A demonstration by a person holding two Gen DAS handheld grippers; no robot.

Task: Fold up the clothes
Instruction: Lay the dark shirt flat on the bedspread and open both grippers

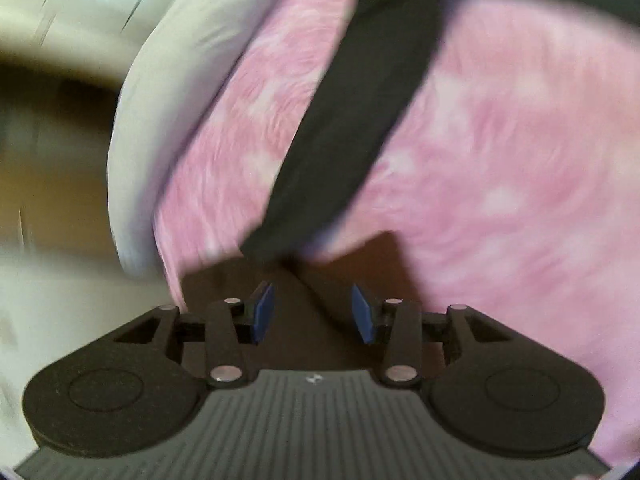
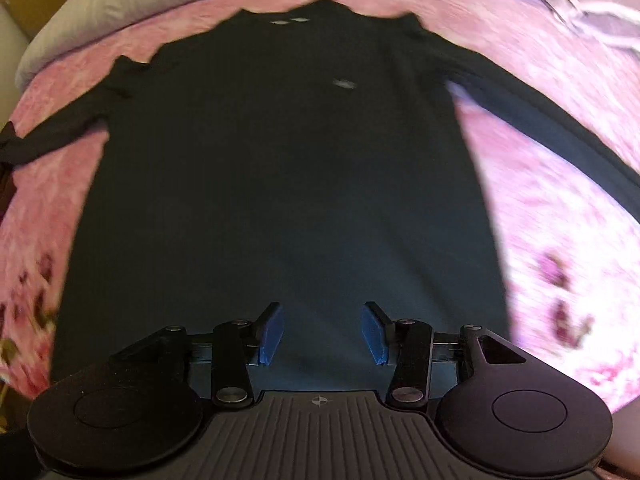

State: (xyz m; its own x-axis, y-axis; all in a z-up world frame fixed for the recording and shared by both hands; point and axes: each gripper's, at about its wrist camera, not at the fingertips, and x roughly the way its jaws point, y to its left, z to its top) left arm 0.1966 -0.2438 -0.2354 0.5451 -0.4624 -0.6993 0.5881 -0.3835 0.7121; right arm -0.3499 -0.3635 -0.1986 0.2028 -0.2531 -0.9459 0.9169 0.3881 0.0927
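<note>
A dark long-sleeved shirt (image 2: 280,168) lies flat on a pink patterned bedspread (image 2: 552,200), collar at the far end, both sleeves stretched out to the sides. My right gripper (image 2: 323,330) hovers over the shirt's near hem, open, with nothing between its blue pads (image 2: 272,332). In the blurred left wrist view one black sleeve (image 1: 360,120) runs diagonally across the pink bedspread (image 1: 500,152). My left gripper (image 1: 313,312) is open just short of the sleeve's near end, jaws empty, above a dark patch that may be shadow.
A pale grey pillow or bed edge (image 1: 160,100) borders the bedspread on the left, also seen as a grey band (image 2: 120,4) beyond the collar. Another pinkish garment with light stripes (image 2: 592,20) lies at the far right. Brown flooring (image 1: 44,184) shows beyond the bed.
</note>
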